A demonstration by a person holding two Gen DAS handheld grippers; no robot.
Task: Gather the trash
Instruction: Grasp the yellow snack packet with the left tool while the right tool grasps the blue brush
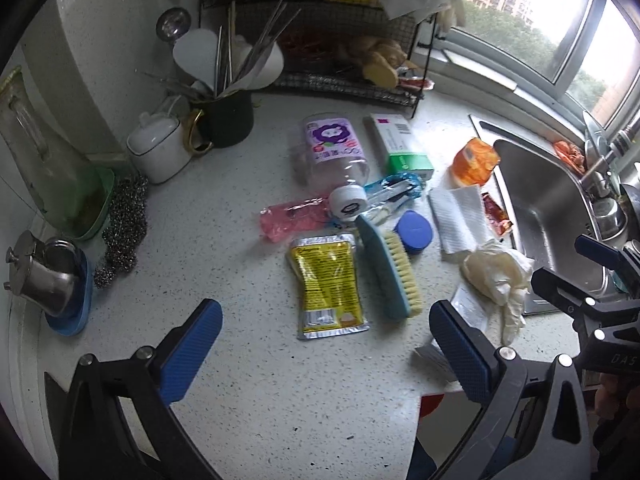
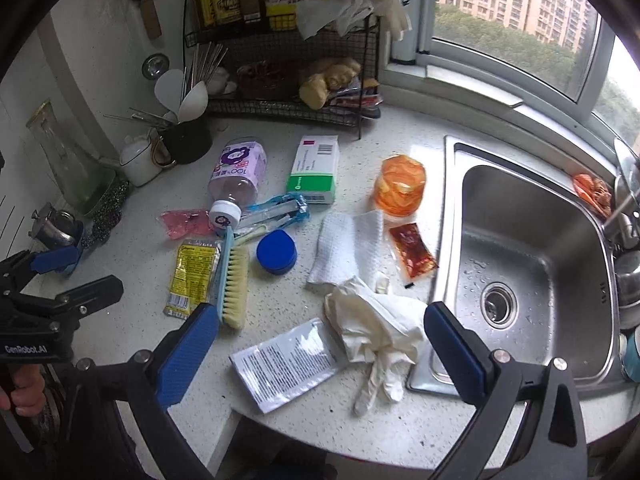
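Trash litters the speckled white tabletop (image 2: 280, 432): a crumpled cream rubber glove (image 2: 376, 324) and a flat white printed sachet (image 2: 286, 364) lie just ahead of the right claw (image 2: 320, 348), between its spread blue fingers, which pinch nothing. The left claw (image 1: 326, 344) hovers equally spread and empty, with a yellow foil packet (image 1: 328, 284) and a blue-backed scrubbing brush (image 1: 394, 268) just beyond its fingertips. Farther ahead lie a clear plastic bottle with a purple label (image 1: 332, 160) and a green-and-white cardboard box (image 1: 400, 144).
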